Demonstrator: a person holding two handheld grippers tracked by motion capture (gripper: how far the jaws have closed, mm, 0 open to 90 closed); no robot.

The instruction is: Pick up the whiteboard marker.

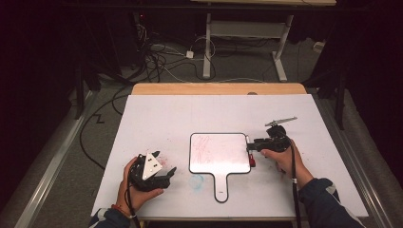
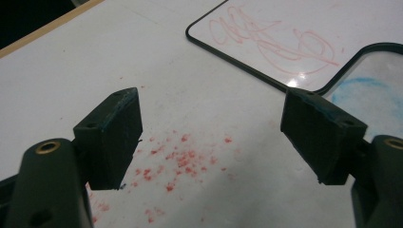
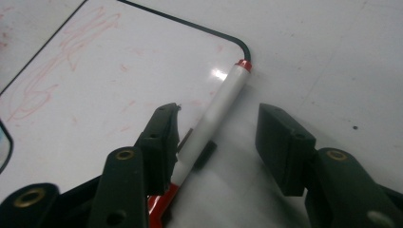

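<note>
On the left, our left gripper (image 1: 168,173) rests on the white table (image 1: 157,114) with its jaws wide apart and nothing between them — red smudges (image 2: 180,159) dot the surface under it. Just beside it to the right lies the small whiteboard (image 1: 221,154), red scribble (image 1: 202,147) on its face, handle toward us, a blue smear (image 1: 196,181) near that handle. At the board's right edge lies the marker (image 3: 216,116), white with a red cap. Our right gripper (image 1: 250,147) straddles it, jaws part-way apart — one pad close against the barrel, the other clear.
</note>
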